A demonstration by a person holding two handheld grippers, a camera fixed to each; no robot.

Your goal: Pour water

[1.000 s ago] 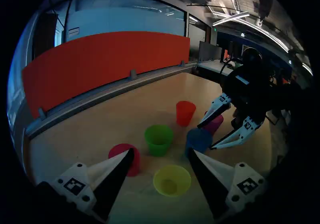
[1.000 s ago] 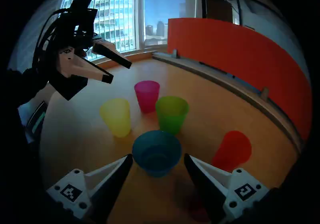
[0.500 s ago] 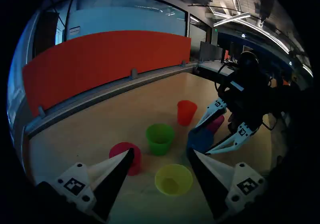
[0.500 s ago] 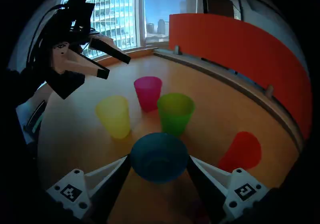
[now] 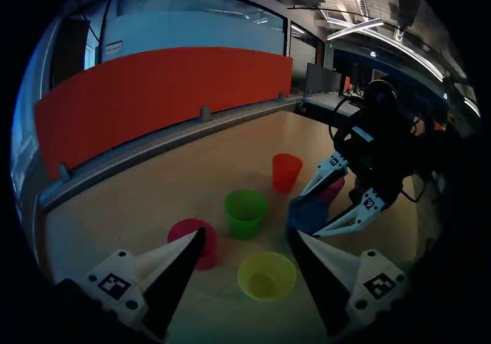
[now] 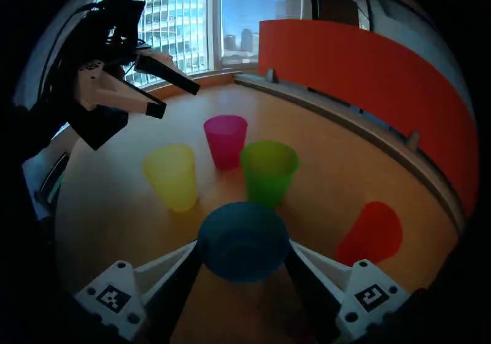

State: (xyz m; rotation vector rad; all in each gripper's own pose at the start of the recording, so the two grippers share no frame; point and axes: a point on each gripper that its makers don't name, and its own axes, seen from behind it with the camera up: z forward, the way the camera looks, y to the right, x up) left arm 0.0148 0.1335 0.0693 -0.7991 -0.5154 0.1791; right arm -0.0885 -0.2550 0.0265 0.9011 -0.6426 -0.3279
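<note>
Grasp step: my right gripper (image 6: 242, 246) jaws pinch blue cup (image 6: 243, 236) between them. Left gripper (image 5: 245, 232) jaws wide, yellow cup (image 5: 267, 275) in gap. Next I lift, tilt slowly.

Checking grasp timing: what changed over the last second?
The right gripper moved forward around the blue cup and closed; both fingers now press its sides. The left gripper stayed open, roughly in place; the yellow cup, green cup, pink cup and orange cup did not move.
</note>
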